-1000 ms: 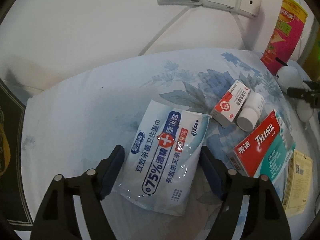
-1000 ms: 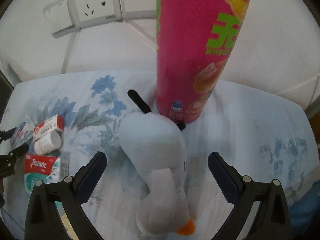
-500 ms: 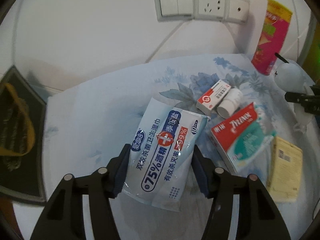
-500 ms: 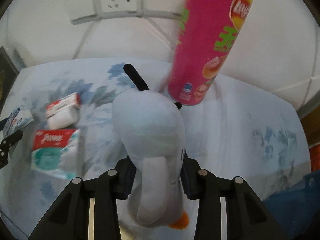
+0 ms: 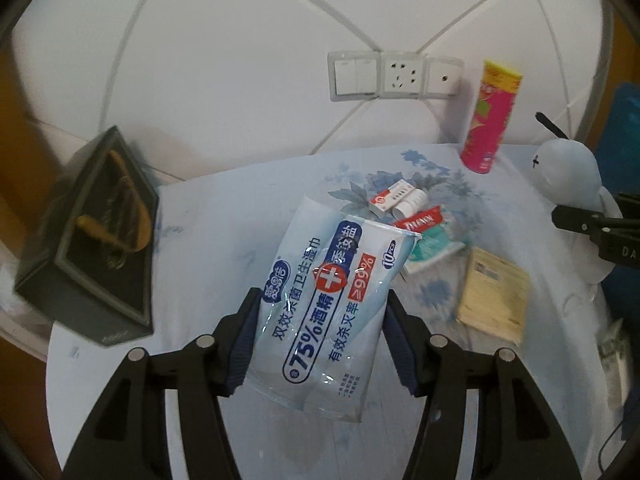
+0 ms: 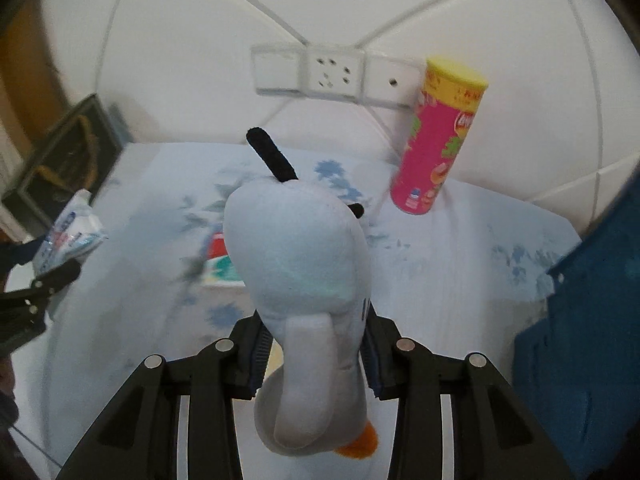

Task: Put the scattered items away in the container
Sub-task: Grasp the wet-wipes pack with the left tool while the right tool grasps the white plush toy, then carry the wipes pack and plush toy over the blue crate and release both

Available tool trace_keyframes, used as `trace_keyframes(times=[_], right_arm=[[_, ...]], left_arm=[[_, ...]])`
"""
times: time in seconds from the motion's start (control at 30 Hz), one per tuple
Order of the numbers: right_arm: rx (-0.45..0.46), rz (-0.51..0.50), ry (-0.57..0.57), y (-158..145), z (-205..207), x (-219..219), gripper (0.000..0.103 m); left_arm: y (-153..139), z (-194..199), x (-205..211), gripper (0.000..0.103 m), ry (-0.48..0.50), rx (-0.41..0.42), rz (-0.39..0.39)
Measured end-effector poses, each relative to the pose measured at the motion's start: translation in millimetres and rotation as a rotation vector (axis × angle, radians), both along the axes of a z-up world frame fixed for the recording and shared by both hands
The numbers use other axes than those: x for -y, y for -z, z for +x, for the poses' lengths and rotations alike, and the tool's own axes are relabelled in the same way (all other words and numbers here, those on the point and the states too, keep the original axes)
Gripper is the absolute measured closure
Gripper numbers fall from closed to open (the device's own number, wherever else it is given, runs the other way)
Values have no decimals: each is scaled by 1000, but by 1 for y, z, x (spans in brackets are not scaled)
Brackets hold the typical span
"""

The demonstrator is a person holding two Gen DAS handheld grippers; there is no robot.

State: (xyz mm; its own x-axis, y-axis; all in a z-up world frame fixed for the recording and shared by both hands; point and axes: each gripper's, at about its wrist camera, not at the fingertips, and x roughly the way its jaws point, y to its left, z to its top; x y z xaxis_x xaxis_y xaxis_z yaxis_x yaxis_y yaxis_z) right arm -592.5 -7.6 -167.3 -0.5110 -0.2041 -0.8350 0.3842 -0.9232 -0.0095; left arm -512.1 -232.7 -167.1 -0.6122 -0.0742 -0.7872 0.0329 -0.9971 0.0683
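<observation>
**Two items lifted, nothing in the container yet**

The left hand-held gripper [image 5: 318, 338] is pinching a pack of alcohol wet wipes [image 5: 328, 300] by its two long edges, and the pack looks raised clear of the floral-print cloth [image 5: 224, 240] that covers the surface. The right hand-held gripper [image 6: 314, 354] is pressed in on the body of a pale blue plush bird [image 6: 304, 288], squeezing it between the pads, with its orange beak hanging toward the camera.

The likely container is the dark box with a yellow rope handle [image 5: 96, 236] at the left edge of the surface; a blue bin [image 6: 592, 320] at the right is another candidate, and I cannot tell which is meant. Neither shows any tidied item inside from these views.

Still lying on the cloth: a small red-and-white medicine box [image 5: 390, 196] touching a white pill bottle [image 5: 410, 204], a red and teal Tylenol box [image 5: 430, 236] just beside them, a yellowish flat packet [image 5: 494, 296] nearer the camera, and an upright pink chip can [image 5: 490, 120] by the wall.

By my reading the task is at an early stage: two items in hand, at least five left.
</observation>
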Motion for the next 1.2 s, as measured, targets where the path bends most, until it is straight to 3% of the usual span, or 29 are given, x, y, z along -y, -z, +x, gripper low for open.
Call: trace_keyframes(times=[0.33,0.7,1.2], right_arm=[[-10,-27,-74,-38,96,7,65],[-68,-42,-207,-93,189,0,65],[-173,-48,-100,-178,299,-47,65]], left_arm=[[-44,95,-24,45,-56,-23,2],[-103,183,-54,45,-131,-115,-29],[-176,266,-107,45,25,-230,-12]])
